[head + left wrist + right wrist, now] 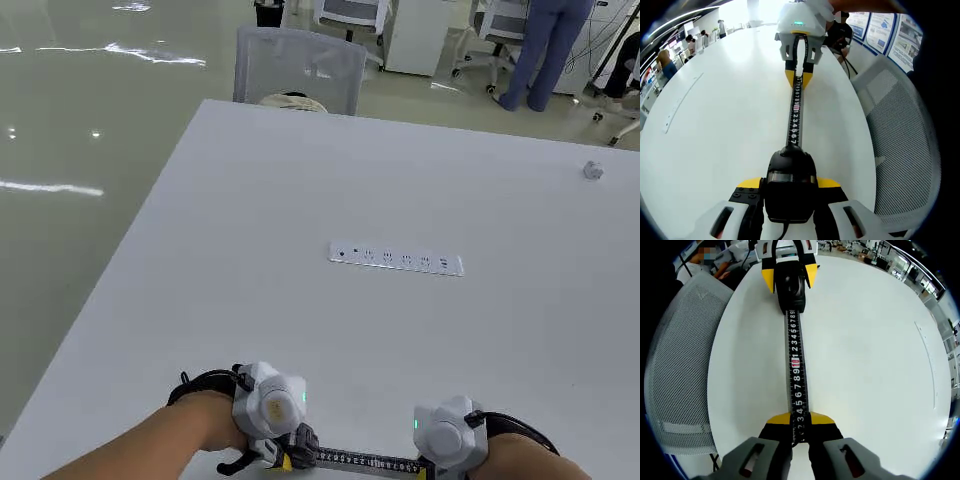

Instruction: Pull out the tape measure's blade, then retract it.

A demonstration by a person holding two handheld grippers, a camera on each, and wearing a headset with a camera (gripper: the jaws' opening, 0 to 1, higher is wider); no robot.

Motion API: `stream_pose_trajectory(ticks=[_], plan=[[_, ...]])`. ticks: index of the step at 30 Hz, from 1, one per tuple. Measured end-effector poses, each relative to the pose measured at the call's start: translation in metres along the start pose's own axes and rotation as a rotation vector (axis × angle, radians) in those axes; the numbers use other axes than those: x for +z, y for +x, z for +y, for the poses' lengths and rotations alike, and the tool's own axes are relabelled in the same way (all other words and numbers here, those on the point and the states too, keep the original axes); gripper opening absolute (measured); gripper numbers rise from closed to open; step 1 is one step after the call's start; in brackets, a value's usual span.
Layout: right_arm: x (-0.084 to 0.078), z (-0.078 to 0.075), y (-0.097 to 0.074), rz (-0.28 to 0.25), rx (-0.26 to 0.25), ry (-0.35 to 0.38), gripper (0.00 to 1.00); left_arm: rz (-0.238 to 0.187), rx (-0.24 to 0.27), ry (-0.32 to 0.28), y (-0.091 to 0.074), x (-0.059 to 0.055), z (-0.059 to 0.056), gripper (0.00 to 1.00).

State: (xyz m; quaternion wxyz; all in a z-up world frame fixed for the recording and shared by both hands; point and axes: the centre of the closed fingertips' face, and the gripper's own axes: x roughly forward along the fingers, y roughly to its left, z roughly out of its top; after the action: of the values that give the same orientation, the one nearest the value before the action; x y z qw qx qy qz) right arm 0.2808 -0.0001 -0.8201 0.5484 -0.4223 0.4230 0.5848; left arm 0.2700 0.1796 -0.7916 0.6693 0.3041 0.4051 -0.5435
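Blade (795,365) taut; left gripper (788,183) clamps case (790,205), right gripper (799,420) pinches blade.

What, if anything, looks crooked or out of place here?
Nothing stands out: the numbered steel blade runs straight, unkinked, from the black tape measure case in the left gripper to the right gripper.

The black tape measure (790,185) has its numbered blade (795,365) extended, straight and taut.

Bright even light; floor (70,120) glare; fisheye-warped edges.
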Motion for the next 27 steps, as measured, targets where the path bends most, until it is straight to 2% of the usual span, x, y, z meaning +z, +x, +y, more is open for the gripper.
stream_pose_trajectory(ticks=[27], plan=[[-0.019,-0.002,-0.004,0.015,-0.007,0.012,0.11,-0.001,0.0,-0.003,0.0,-0.001,0.0,0.35]])
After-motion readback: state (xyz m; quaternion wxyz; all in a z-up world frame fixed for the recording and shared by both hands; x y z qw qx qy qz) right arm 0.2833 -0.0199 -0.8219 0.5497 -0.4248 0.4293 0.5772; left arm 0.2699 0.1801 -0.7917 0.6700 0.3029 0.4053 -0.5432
